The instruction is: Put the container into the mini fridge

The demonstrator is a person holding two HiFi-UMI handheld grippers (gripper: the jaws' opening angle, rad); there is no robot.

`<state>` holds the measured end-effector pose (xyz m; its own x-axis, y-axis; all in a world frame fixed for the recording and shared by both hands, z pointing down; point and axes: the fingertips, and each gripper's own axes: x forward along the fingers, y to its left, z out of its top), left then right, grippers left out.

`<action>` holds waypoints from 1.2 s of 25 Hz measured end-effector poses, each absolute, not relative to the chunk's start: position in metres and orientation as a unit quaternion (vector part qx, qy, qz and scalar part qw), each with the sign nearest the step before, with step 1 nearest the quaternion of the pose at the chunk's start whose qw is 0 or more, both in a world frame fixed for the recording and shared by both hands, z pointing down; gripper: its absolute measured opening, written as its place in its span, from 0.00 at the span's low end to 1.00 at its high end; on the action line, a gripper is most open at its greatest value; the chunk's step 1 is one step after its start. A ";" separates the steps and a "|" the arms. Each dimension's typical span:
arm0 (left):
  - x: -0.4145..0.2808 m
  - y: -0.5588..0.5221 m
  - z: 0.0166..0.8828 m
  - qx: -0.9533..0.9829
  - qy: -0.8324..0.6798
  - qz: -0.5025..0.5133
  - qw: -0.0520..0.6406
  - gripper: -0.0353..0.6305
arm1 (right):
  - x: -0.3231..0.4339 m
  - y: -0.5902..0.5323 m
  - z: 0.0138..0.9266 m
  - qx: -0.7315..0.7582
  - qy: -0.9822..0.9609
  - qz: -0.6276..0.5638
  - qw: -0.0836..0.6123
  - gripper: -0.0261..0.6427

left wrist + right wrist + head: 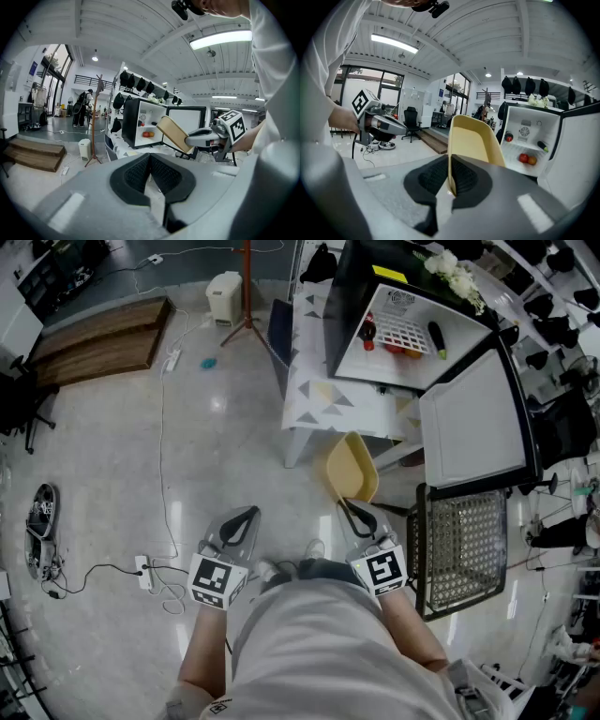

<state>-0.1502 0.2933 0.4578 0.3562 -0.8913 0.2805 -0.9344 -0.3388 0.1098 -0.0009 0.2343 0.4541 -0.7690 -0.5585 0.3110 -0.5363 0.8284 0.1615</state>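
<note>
Clamped in the right tongs [449, 161], by one thin side wall, pads pressed tight on either face of it: the container [474, 140]. Pale yellow, smooth and matte, shallow and tray-shaped, with rounded corners and a low raised rim all round. Held up in the air and tilted, long way pointing off from the tongs toward the mini fridge [533, 136]. From the head view, seen above the floor, just short of the table [314, 399] with the triangle-patterned cloth that carries the fridge, and still well apart from the fridge's white inside. Fridge door [473, 418] swung wide open. On the fridge shelf, two red fruits [527, 159]. As for the left tongs [150, 161]: closed pad to pad, gripping nothing, off beside the right tongs and apart from the container.
</note>
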 end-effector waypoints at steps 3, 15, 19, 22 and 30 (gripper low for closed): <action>-0.135 0.289 0.454 0.811 -0.564 0.087 0.126 0.06 | 0.017 0.227 0.452 0.293 -0.940 -0.026 0.172 0.07; -0.050 0.242 0.449 0.806 -0.570 0.103 0.121 0.06 | 0.093 0.181 0.451 0.283 -0.940 -0.061 0.179 0.07; -0.024 0.223 0.455 0.800 -0.577 0.110 0.123 0.06 | 0.124 0.156 0.457 0.290 -0.938 -0.061 0.179 0.07; -0.012 0.213 0.460 0.798 -0.577 0.122 0.127 0.06 | 0.138 0.144 0.461 0.295 -0.938 -0.048 0.175 0.07; -0.008 0.177 0.463 0.805 -0.564 0.130 0.126 0.06 | 0.140 0.113 0.467 0.300 -0.934 -0.047 0.187 0.07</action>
<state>-0.0084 0.1772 0.4625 0.3294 -0.8762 0.3519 -0.9418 -0.3315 0.0562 0.1403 0.1134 0.4674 -0.7504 -0.5780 0.3207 -0.5430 0.8157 0.1996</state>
